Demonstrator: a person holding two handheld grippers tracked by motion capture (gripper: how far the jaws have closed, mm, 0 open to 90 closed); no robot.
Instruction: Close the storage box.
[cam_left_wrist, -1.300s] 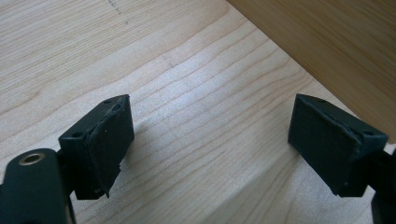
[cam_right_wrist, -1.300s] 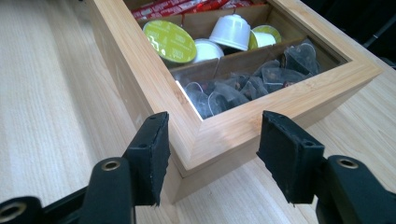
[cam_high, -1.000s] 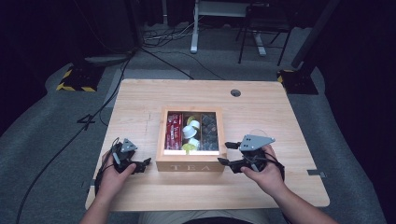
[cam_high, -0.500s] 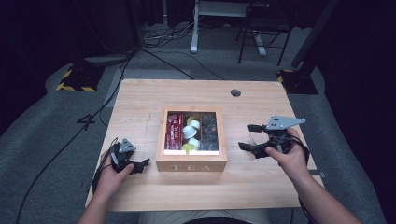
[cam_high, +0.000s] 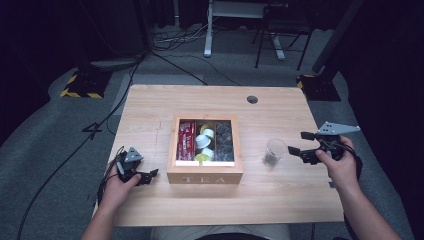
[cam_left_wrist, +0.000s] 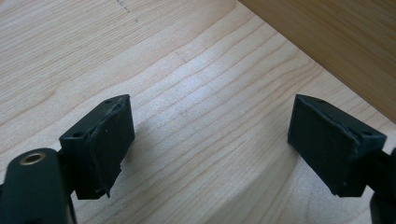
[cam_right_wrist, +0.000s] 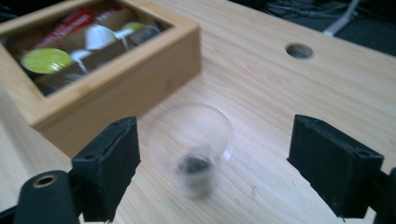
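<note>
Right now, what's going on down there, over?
Right gripper open, fingers just widened, off the glass cup. Left gripper open, empty, beside tea box. Nothing blocking the cup.

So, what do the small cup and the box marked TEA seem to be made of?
The small cup looks like clear plastic or glass: the table's grain shows through its wall and something dark lies at its bottom. Which of the two cannot be told. The box marked TEA seems to be light, matt wood, with visible grain and pale lettering on its front.

right hand-held gripper (cam_high: 300, 143) drawn back rightward, jaws opened, glass cup (cam_high: 273, 152) released beside box
</note>
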